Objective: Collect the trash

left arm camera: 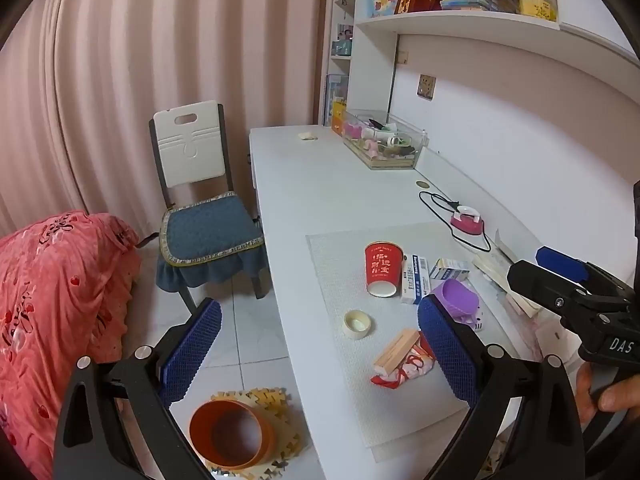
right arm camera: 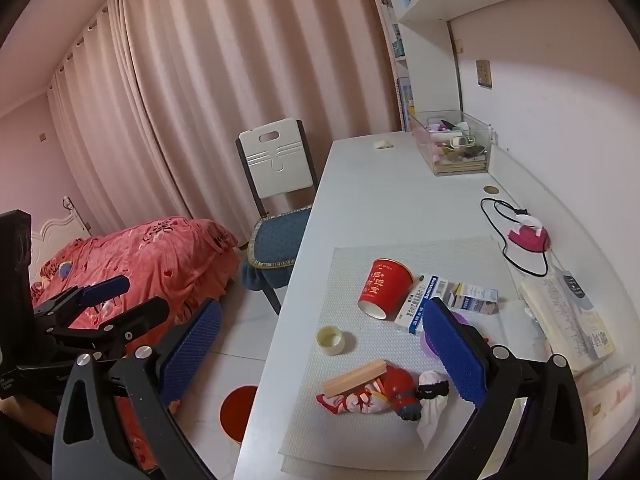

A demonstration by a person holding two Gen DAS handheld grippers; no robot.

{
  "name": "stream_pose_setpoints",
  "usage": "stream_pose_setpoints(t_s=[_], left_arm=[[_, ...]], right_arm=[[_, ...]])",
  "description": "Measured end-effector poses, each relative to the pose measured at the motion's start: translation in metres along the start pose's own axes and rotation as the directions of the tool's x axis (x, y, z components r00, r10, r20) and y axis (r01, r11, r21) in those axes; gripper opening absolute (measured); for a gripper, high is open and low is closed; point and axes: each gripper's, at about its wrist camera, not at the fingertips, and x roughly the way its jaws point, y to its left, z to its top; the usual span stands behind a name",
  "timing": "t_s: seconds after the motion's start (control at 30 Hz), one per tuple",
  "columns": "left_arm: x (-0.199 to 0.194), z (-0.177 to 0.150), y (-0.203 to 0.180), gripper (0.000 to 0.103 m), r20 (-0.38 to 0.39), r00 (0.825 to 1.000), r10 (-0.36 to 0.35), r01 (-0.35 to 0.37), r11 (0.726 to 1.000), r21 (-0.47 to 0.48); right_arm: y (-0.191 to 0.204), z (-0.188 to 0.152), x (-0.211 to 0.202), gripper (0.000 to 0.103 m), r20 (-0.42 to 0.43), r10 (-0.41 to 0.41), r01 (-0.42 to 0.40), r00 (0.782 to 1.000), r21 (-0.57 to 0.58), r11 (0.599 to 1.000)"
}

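A red paper cup (left arm camera: pixel 382 268) (right arm camera: pixel 384 288) lies on its side on the pale mat (left arm camera: pixel 340 264) (right arm camera: pixel 376 412). Beside it lie a blue-white medicine box (left arm camera: pixel 415 278) (right arm camera: pixel 420 304), a second small box (left arm camera: pixel 452 269) (right arm camera: pixel 476 296), a tape roll (left arm camera: pixel 357 324) (right arm camera: pixel 331 340), a wooden block (left arm camera: pixel 397 350) (right arm camera: pixel 356 378) on a red-white crumpled wrapper (left arm camera: pixel 404 370) (right arm camera: pixel 356 400), and a purple cup (left arm camera: pixel 460 300). An orange bin (left arm camera: pixel 230 434) (right arm camera: pixel 239 406) stands on the floor. My left gripper (left arm camera: pixel 324 348) is open and empty above the desk edge. My right gripper (right arm camera: pixel 326 350) is open and empty above the mat.
A white desk (left arm camera: pixel 320 184) (right arm camera: pixel 380 208) carries a clear organizer box (left arm camera: pixel 382 144) (right arm camera: pixel 456 144), a pink mini iron with cord (left arm camera: pixel 466 220) (right arm camera: pixel 528 236) and a book (right arm camera: pixel 568 320). A chair with blue cushion (left arm camera: pixel 204 224) (right arm camera: pixel 276 236) and a red-covered bed (left arm camera: pixel 52 300) (right arm camera: pixel 152 260) stand left.
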Motion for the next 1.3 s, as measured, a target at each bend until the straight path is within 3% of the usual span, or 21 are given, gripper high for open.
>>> stream_pose_setpoints(t_s=[1.3], left_arm=[[0.0046, -0.0038, -0.0025, 0.097, -0.020, 1.000, 0.005, -0.005, 1.000, 0.007]], right_arm=[[-0.0023, -0.0038, 0.0037, 0.098, -0.011, 0.003, -0.003, 1.000, 0.013, 1.000]])
